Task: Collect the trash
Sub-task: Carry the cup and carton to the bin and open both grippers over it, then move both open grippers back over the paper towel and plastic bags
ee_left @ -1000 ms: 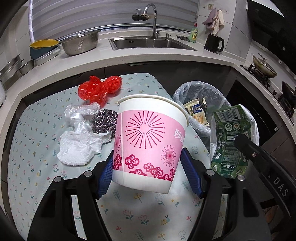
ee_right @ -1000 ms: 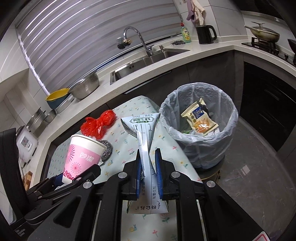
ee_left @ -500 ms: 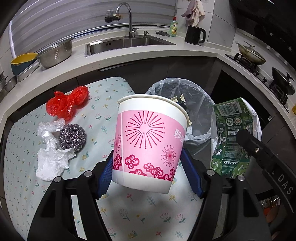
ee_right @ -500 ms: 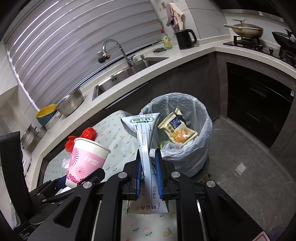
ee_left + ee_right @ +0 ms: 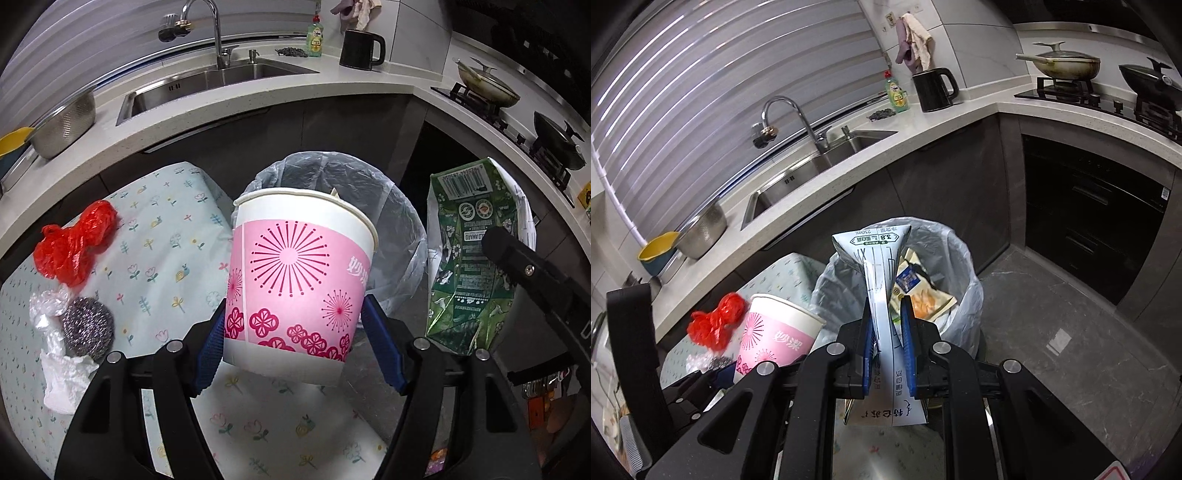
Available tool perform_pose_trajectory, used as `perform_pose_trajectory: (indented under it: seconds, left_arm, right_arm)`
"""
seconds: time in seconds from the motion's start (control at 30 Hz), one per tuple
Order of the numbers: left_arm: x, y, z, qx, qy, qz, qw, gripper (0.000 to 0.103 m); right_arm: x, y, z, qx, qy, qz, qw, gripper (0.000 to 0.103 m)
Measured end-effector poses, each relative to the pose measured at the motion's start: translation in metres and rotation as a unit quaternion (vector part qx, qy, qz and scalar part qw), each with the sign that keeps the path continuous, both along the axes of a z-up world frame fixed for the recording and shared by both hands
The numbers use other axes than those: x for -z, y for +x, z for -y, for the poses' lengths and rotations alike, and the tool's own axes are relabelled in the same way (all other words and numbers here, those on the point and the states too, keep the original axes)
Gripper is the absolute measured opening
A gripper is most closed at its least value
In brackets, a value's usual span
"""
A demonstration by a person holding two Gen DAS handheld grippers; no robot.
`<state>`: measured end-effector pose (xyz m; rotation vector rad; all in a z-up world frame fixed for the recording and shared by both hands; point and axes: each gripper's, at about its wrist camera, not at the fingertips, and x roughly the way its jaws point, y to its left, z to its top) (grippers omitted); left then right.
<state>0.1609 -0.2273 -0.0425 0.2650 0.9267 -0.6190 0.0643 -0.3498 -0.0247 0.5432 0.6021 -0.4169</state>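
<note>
My left gripper [image 5: 293, 332] is shut on a pink and white paper cup [image 5: 295, 284], held upright above the table's right end, just in front of the bin [image 5: 399, 229]. The same cup [image 5: 775, 332] shows at lower left in the right wrist view. My right gripper [image 5: 886, 332] is shut on a flattened milk carton [image 5: 882, 273], which hangs over the near rim of the plastic-lined bin [image 5: 960, 266]. The carton's green side [image 5: 469, 258] shows at right in the left wrist view. A snack bag [image 5: 919, 291] lies in the bin.
On the flowered tablecloth [image 5: 166, 236] lie a red plastic bag [image 5: 74, 243], a steel scourer [image 5: 86, 326] and crumpled white plastic [image 5: 59, 373]. Behind run the counter with the sink [image 5: 207, 81], a kettle [image 5: 360, 50] and a stove with pans [image 5: 487, 83].
Both grippers have moved to the right with their loads, from over the table to the bin. The bin now lies straight ahead of the cup and under the carton.
</note>
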Motion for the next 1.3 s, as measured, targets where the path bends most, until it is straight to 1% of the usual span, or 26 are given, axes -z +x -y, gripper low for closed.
perform_pose_trajectory:
  seconds: [0.13,0.27,0.33,0.37,0.4,0.43,0.5,0.77,0.9,0.93,0.97,1.0,1.03,1.3]
  left_arm:
    - [0.005,0.015,0.018,0.005,-0.002,-0.002,1.0000,0.068]
    - [0.007,0.025,0.032,0.016,-0.003,-0.001,0.9999,0.071]
    - [0.006,0.027,0.035,0.018,-0.006,0.006,0.9998,0.077]
    - [0.005,0.028,0.035,0.014,-0.008,0.014,0.9998,0.082]
    - [0.003,0.030,0.034,0.012,-0.011,0.020,0.9997,0.086]
    - [0.001,0.031,0.034,0.011,-0.014,0.022,0.9996,0.086]
    - [-0.002,0.034,0.030,0.007,-0.020,0.022,0.9995,0.087]
    - [-0.005,0.044,0.004,-0.029,-0.022,0.029,0.9989,0.087]
    - [-0.008,0.048,-0.009,-0.043,-0.022,0.033,0.9983,0.087]
    - [-0.008,0.049,-0.011,-0.045,-0.022,0.033,0.9982,0.087]
    - [-0.009,0.051,-0.014,-0.047,-0.022,0.033,0.9981,0.088]
    - [-0.010,0.051,-0.017,-0.049,-0.023,0.034,0.9980,0.088]
    - [-0.010,0.052,-0.019,-0.051,-0.023,0.034,0.9979,0.088]
    - [-0.016,0.051,-0.037,-0.066,-0.027,0.033,0.9969,0.088]
  right_arm:
    - [0.005,0.009,0.013,0.010,-0.002,-0.003,1.000,0.014]
    - [0.009,0.018,0.023,0.018,-0.004,-0.006,1.000,0.014]
    - [0.010,0.024,0.026,0.020,-0.007,-0.006,1.000,0.014]
    - [0.010,0.027,0.028,0.020,-0.009,-0.006,1.000,0.014]
    - [0.010,0.029,0.028,0.020,-0.010,-0.005,1.000,0.014]
    - [0.010,0.032,0.030,0.019,-0.011,-0.005,1.000,0.014]
    - [0.009,0.038,0.031,0.018,-0.013,-0.006,1.000,0.014]
    - [0.006,0.064,0.024,-0.003,-0.021,-0.005,1.000,0.014]
    - [0.006,0.077,0.017,-0.013,-0.021,-0.004,1.000,0.015]
    - [0.005,0.080,0.015,-0.013,-0.024,-0.006,1.000,0.022]
    - [0.004,0.081,0.013,-0.013,-0.026,-0.004,1.000,0.026]
    - [0.002,0.083,0.010,-0.012,-0.029,-0.001,1.000,0.037]
    - [0.001,0.083,0.008,-0.012,-0.031,0.001,0.999,0.042]
    - [-0.017,0.078,-0.010,-0.025,-0.044,0.010,0.999,0.042]
